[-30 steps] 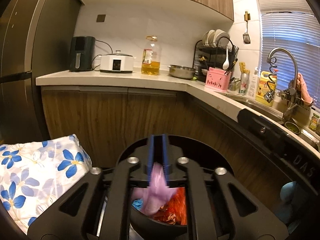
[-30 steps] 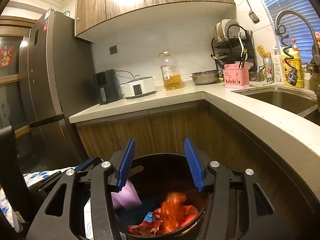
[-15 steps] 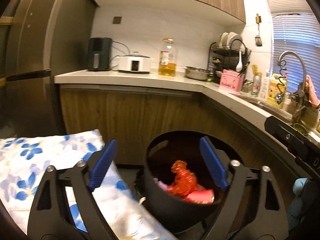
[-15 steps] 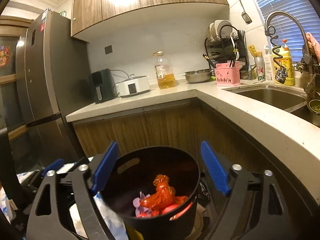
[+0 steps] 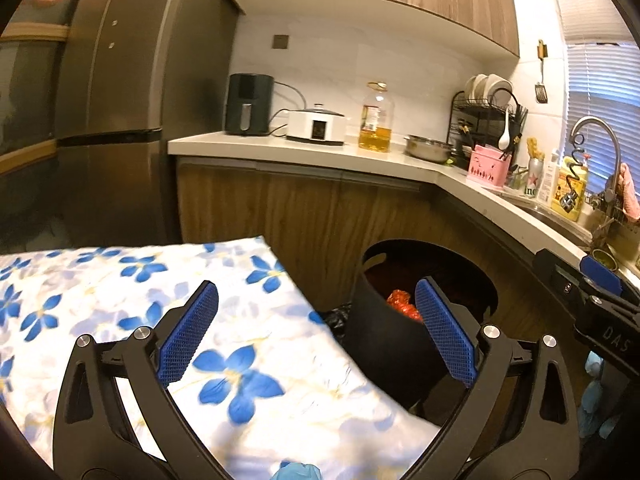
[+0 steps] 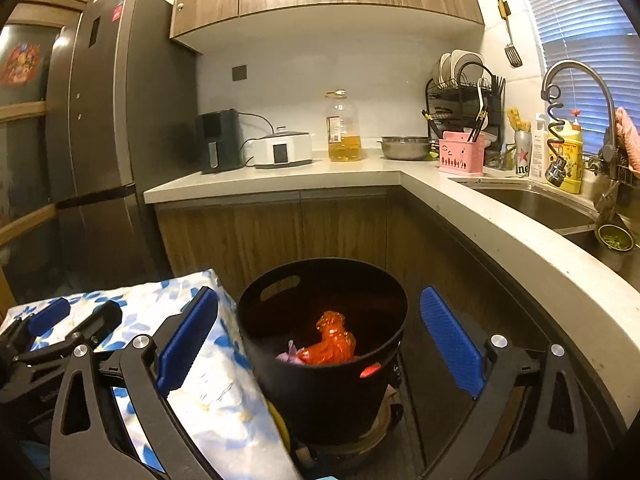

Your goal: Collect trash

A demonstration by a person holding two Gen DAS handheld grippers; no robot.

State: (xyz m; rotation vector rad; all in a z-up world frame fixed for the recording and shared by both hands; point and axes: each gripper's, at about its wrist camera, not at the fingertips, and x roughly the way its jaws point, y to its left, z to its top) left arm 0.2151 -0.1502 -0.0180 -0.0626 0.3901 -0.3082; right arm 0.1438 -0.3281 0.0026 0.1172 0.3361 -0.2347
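**Both grippers wide open, nothing held; trash sits in the bin**

Left gripper point(image 5: 316, 336): jaws spread as far as they go, having just been opening, nothing between the blue ribbed pads point(image 5: 188, 334). It hangs over the white cloth with blue flowers point(image 5: 120, 280), which fills the lower left of its view. Its right pad overlaps the near rim of the round black plastic bin point(image 5: 384, 344).

Right gripper point(image 6: 316, 336): same state, jaws just opened to full spread, empty. The bin point(image 6: 320, 396) shows between its pads but they stand clear of its wall on both sides (no contact visible).

Trash: crumpled orange-red plastic wrapper point(image 6: 332, 340) lies inside the bin, with a small scrap of pale purple film point(image 6: 290, 354) just beside it on the left. From the left wrist only the top of the wrapper point(image 5: 402, 304) shows over the rim.

Surroundings:
- Bin stands on the floor, hard against the flowered cloth on its left and close to the wood-front base cabinets point(image 6: 272, 232) behind.
- The pale L-shaped countertop point(image 6: 500, 232) overhangs on the right.
- On the counter: black air fryer point(image 6: 218, 140), white cooker point(image 6: 284, 148), oil bottle point(image 6: 344, 128), steel bowl point(image 6: 404, 148), pink caddy point(image 6: 460, 156), dish rack point(image 6: 464, 88).
- Sink point(image 6: 532, 208) and curved tap point(image 6: 576, 80) far right; dark fridge point(image 6: 100, 140) far left.
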